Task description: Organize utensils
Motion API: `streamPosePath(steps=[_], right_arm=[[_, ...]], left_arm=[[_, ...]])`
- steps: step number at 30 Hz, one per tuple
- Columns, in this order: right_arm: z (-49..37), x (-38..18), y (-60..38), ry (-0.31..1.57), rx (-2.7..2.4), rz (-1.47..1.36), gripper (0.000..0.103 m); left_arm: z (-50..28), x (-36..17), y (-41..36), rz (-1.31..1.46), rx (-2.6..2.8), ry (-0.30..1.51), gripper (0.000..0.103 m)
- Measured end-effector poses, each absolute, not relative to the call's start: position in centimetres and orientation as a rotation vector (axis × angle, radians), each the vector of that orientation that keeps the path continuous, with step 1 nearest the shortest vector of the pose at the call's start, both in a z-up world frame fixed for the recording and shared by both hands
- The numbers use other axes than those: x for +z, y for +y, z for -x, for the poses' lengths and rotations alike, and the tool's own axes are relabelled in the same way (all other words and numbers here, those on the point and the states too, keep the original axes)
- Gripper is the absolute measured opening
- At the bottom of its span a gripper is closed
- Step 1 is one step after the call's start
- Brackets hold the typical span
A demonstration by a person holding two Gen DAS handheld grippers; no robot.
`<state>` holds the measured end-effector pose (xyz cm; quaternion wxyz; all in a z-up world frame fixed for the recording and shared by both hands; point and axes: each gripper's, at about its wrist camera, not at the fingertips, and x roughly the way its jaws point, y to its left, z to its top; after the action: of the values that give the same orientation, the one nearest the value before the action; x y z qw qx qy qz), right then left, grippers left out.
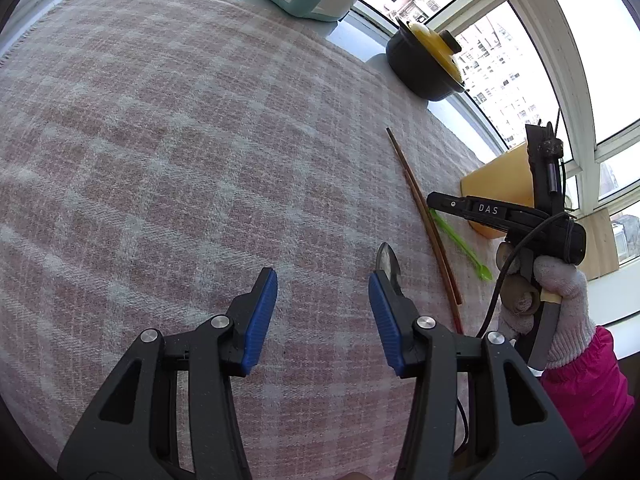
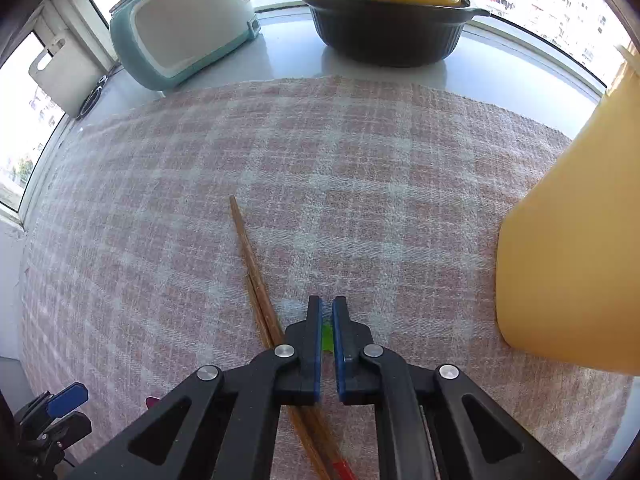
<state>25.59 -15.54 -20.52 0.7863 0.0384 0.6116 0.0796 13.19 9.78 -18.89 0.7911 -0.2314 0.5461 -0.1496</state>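
A pair of brown chopsticks [image 1: 424, 216] [image 2: 256, 272] lies on the pink checked cloth [image 1: 160, 140]. Beside them lies a green plastic spoon [image 1: 460, 240]. My right gripper [image 2: 327, 300] points down at its end, and its pads are shut on a sliver of the green spoon [image 2: 327, 336]. A gloved hand with a pink sleeve [image 1: 560, 292] holds that gripper. My left gripper [image 1: 322, 274] hovers open over bare cloth with nothing between its pads. A metal spoon bowl [image 1: 386, 258] peeks out just past its right finger.
A dark pot with a yellow lid [image 2: 384, 28] and a teal appliance [image 2: 180, 36] stand on the sill behind the cloth. A tall yellow container [image 2: 572, 260] stands at the right, close to the right gripper. Windows run along the far edge.
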Motion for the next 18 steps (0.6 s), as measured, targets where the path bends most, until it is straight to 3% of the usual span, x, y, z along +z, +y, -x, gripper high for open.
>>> streamPosePath(steps=[18], right_arm=[[-11.1,-20.6,-23.4,1.397,0.255,-0.244,0.0]], left_arm=[[-13.0,-18.8,4.1,0.424,-0.433,1.249,0.049]])
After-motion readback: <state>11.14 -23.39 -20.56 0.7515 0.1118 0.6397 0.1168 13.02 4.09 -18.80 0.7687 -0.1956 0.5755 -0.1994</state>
